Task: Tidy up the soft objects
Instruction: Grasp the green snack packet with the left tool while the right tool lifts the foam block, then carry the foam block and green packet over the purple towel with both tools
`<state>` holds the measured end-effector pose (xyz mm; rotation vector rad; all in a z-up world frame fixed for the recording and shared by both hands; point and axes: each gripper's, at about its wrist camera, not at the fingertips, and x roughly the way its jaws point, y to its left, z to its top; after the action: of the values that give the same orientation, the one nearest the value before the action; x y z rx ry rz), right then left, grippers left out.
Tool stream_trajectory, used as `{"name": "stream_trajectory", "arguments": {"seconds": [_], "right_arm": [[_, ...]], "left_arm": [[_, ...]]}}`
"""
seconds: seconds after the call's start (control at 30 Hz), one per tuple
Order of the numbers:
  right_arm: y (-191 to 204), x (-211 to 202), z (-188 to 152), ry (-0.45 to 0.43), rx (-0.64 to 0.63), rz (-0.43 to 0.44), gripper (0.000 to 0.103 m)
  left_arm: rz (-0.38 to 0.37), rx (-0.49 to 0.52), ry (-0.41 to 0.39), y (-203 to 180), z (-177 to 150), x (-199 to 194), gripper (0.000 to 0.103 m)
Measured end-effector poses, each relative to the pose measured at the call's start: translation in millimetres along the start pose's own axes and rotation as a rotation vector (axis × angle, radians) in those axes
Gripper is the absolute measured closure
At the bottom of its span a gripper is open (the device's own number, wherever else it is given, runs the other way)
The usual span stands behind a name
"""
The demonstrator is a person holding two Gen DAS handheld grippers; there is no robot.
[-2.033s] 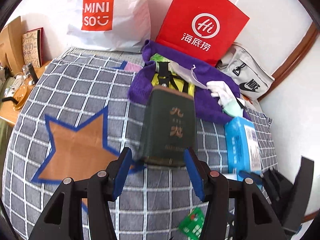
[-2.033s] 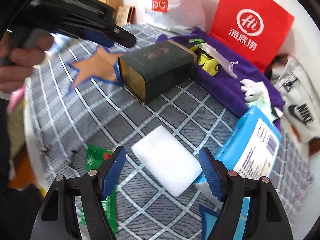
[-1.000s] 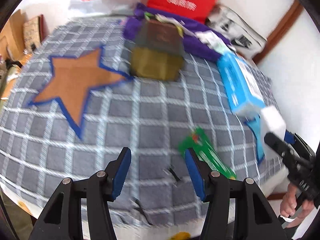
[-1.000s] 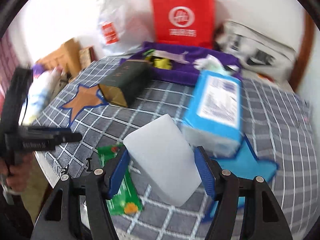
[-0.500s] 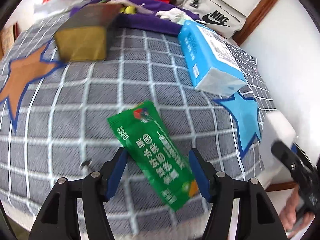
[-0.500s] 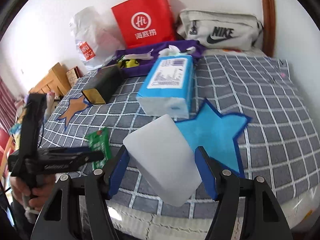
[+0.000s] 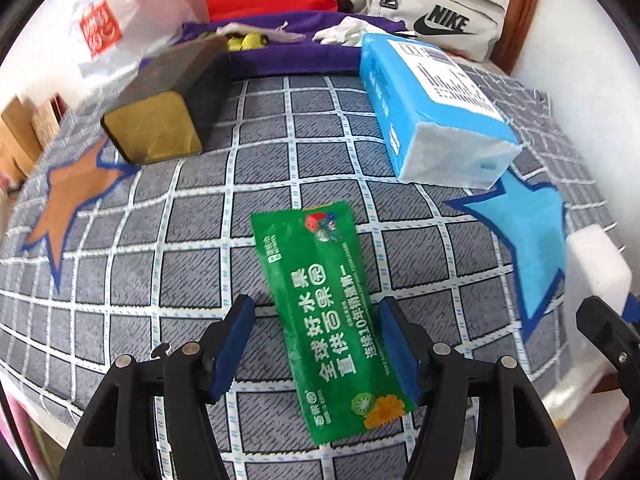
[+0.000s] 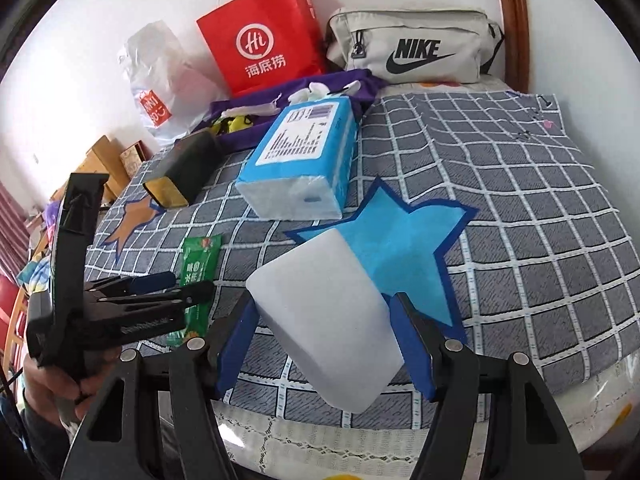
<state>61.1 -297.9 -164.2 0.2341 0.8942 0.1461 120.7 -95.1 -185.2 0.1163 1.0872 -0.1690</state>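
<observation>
green packet (image 7: 325, 316) between left hand-held gripper (image 7: 320, 344) fingers

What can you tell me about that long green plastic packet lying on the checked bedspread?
The long green plastic packet is a flat, glossy sachet with white Chinese lettering, a small red and blue picture at its far end, and a kiwi slice and orange flower at its near end. It lies flat on the grey checked bedspread, unopened as far as shows. The open left gripper straddles it without touching.

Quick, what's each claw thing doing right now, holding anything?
Left gripper: open, fingers either side of the green packet, not gripping.
Right gripper: closed on the white foam block.
</observation>
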Motion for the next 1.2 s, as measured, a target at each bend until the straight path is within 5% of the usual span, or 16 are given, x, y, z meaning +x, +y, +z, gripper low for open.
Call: {"name": "stream_trajectory", "arguments": {"seconds": [0.27,0.43,0.63,1.2], "right_arm": [[8,19,-5,0.018,-0.03,-0.05,0.036],[16,32,-5,0.02,-0.076,-0.108,0.036],[20,33,0,0.022,-0.1,-0.14,0.038],[42,12,21,0.001,-0.124,-0.092,0.058]], "left_arm": [[-0.014,0.002,-0.003,17,-4,-9,0.075],[0.024,-0.087,0.004,60,-15,-11,0.076],[-0.055,-0.196,0.004,98,-22,-20,0.081],[-0.128,-0.258,-0.054,120,-7,-43,0.083]]}}
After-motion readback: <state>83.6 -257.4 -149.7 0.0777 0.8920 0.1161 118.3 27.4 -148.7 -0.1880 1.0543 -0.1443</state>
